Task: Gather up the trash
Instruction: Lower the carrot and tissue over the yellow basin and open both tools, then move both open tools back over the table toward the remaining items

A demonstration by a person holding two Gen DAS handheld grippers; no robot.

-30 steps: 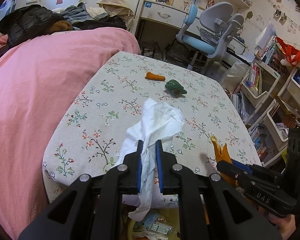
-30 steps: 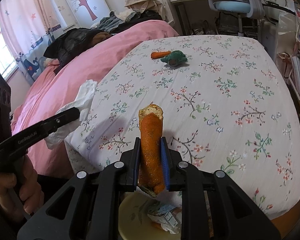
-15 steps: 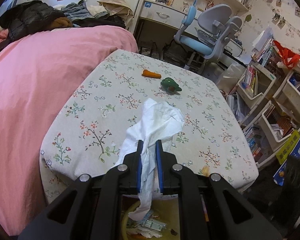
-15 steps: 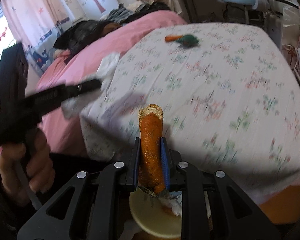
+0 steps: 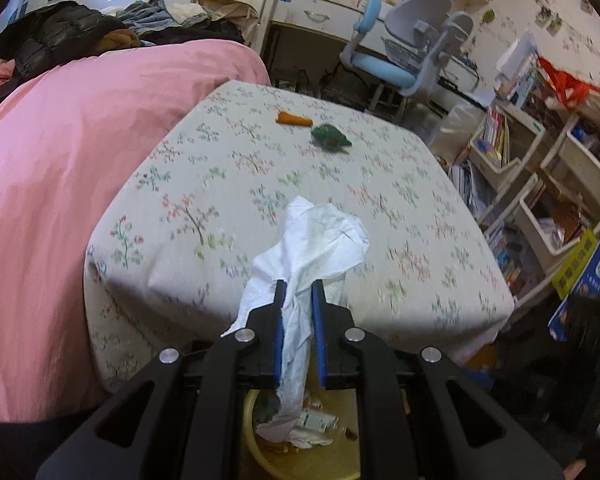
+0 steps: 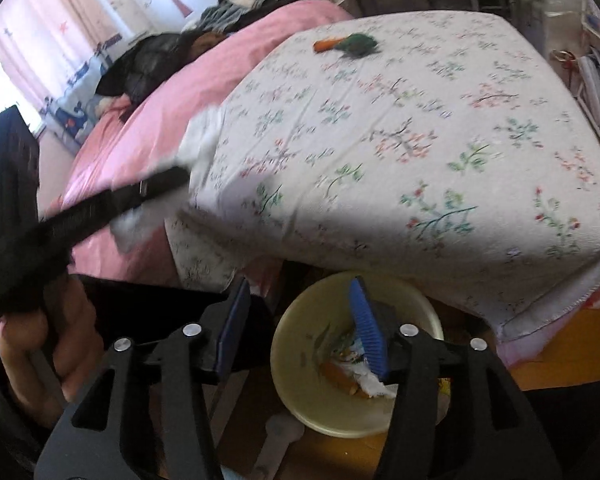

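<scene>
My left gripper (image 5: 297, 284) is shut on a crumpled white tissue (image 5: 312, 236), held above a yellow trash bin (image 5: 256, 436) on the floor by the table's near edge. My right gripper (image 6: 298, 282) is open and empty above the same bin (image 6: 296, 344). An orange peel piece (image 6: 336, 376) lies inside the bin among wrappers. On the floral tablecloth (image 5: 340, 184), far side, lie an orange carrot-like piece (image 5: 294, 119) and a green crumpled item (image 5: 330, 138); both show in the right wrist view as well, the carrot piece (image 6: 327, 44) and the green item (image 6: 358, 45). The left gripper appears blurred in the right wrist view (image 6: 168, 180).
A pink bed (image 5: 60, 152) borders the table on the left, with clothes piled on it. A desk chair (image 5: 404, 60) stands beyond the table. Shelves with books (image 5: 540, 168) line the right side. A white scoop-like object (image 6: 278, 436) lies on the floor beside the bin.
My right gripper opened and the orange peel piece dropped into the bin. Both grippers pulled back from the table toward the bin; the left still holds the tissue.
</scene>
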